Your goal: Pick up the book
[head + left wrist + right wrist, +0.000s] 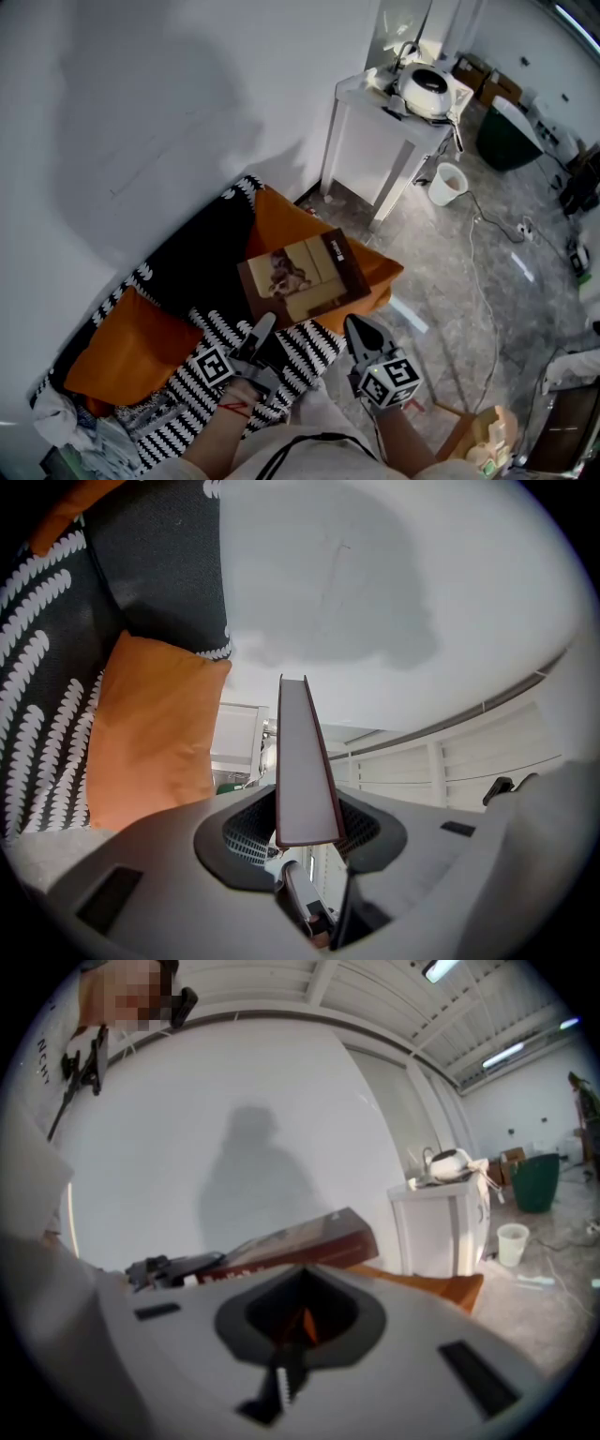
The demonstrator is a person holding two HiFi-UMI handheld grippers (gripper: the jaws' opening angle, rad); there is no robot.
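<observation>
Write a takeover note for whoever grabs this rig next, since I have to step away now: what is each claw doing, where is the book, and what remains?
Left claw: shut on the near edge of the brown rectangular picture-cover book.
Right claw: shut, empty, close by the book's near right corner; contact cannot be told.
Book: tilted, apparently raised above the orange fabric cushion.
Done: book grasped, seemingly lifted.
Left: probably only holding it steady.

Bright overhead light, soft wall [141, 112] shadow, fisheye-darkened corners.
</observation>
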